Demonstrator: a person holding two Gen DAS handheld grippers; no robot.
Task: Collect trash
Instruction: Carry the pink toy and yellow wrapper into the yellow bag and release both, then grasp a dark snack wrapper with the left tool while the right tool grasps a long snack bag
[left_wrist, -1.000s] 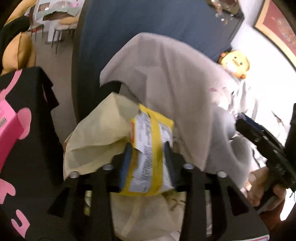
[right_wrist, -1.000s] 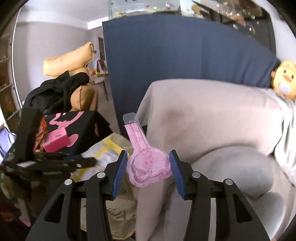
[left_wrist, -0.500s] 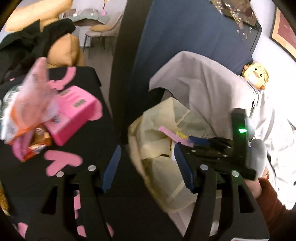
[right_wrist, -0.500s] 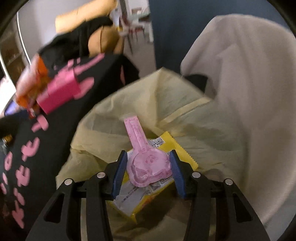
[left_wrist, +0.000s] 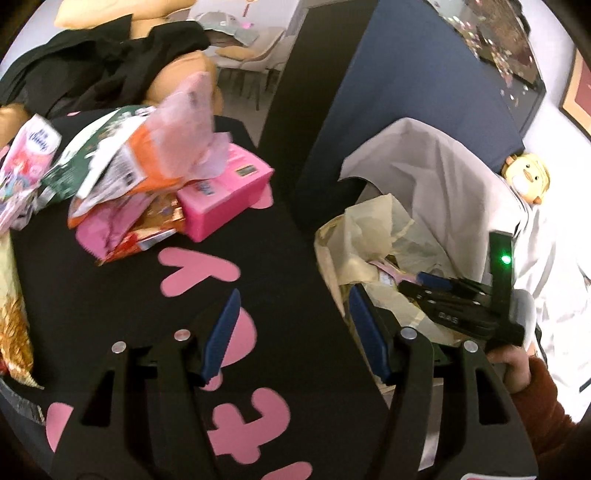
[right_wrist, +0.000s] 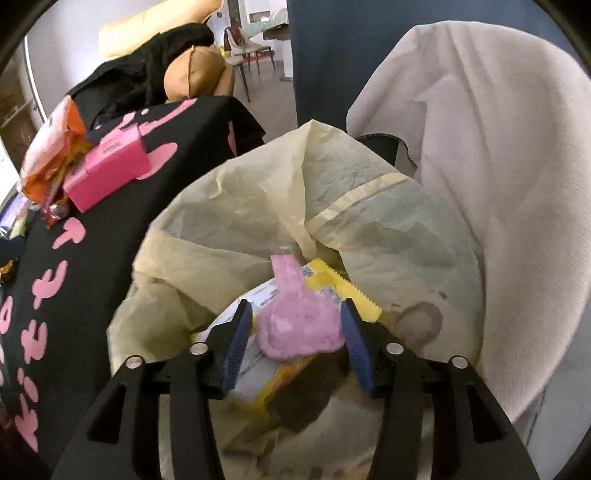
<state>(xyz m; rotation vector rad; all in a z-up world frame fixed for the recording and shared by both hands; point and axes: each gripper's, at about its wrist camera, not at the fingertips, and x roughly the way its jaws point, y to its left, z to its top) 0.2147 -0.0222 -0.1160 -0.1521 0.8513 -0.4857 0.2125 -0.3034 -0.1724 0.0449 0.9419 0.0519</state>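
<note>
Since a second ago the left gripper (left_wrist: 291, 332) has swung off the yellow bag (right_wrist: 258, 206) and over the black worktop (left_wrist: 280, 243), jaws spread and empty. Right gripper (right_wrist: 295, 336) has dropped into the bag — its jaws are opening, pads clear of the pink wrapper (right_wrist: 299, 325) between them. One such wrapper: flat, blurred, a rounded body with a narrow tab, long axis toward 12 o'clock, tab leaning to 11. It lies on one yellow packet (right_wrist: 332, 280) inside the bag. At 10 o'clock on the worktop sit one pink box (left_wrist: 225, 192) and a heap of wrappers (left_wrist: 125, 166) — too jumbled to count.
</note>
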